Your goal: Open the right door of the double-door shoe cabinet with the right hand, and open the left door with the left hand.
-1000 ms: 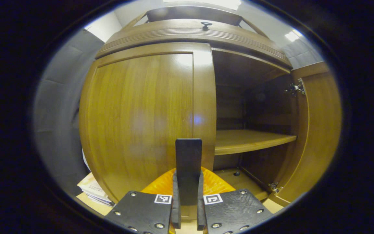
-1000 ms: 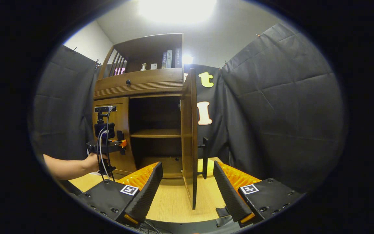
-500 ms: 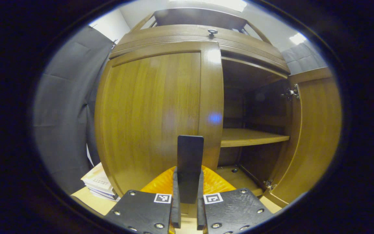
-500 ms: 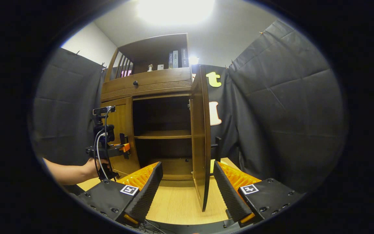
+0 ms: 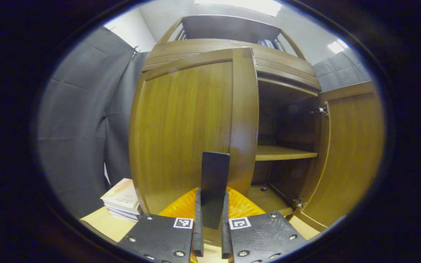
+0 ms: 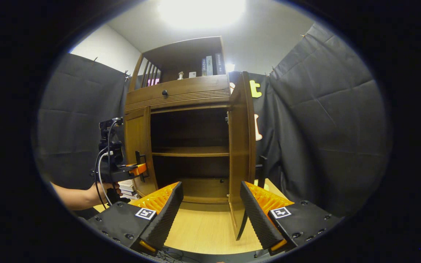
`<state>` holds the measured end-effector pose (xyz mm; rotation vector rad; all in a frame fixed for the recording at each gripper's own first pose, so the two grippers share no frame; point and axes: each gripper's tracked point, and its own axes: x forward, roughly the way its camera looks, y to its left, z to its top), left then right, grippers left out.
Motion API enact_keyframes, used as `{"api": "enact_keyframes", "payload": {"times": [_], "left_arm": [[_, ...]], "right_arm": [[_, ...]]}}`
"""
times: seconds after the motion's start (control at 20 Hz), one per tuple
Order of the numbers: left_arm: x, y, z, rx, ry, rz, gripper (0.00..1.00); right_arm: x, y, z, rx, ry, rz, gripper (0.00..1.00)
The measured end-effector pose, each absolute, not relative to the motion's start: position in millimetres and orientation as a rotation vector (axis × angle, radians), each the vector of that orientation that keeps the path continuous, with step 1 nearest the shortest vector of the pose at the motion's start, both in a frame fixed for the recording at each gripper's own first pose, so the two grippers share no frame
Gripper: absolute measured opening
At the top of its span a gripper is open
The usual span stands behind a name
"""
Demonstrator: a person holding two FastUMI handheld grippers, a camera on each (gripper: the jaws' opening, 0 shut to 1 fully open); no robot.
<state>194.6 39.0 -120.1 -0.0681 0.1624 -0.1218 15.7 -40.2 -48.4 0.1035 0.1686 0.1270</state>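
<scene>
At the shoe cabinet (image 6: pixel 181 95), right door (image 6: pixel 240 146): swung wide, done.
Left door (image 5: pixel 192 124): just ajar, still to open.
Left gripper (image 5: pixel 210 219): clamped on left door's handle (image 5: pixel 214 182).
Right gripper (image 6: pixel 210 208): fingers apart, holding nothing, before the cabinet.

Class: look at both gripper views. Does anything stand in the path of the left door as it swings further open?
Nothing visible blocks it. The left gripper is shut on the left door's handle. A stack of books lies on the floor left of the left door, close to its swing, so watch that.
</scene>
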Motion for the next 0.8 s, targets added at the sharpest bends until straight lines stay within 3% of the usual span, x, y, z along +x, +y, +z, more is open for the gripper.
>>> {"api": "enact_keyframes", "payload": {"times": [0.6,0.65,0.8], "left_arm": [[143,98,-110,-0.064,0.156,-0.057,0.22],[134,105,-109,-0.061,0.154,-0.05,0.14],[123,125,-106,-0.058,0.152,-0.031,0.14]], "right_arm": [[30,11,-46,0.098,0.151,0.256,0.98],[31,17,-47,0.098,0.151,0.269,0.98],[37,34,-46,0.094,0.149,0.308,0.98]]}}
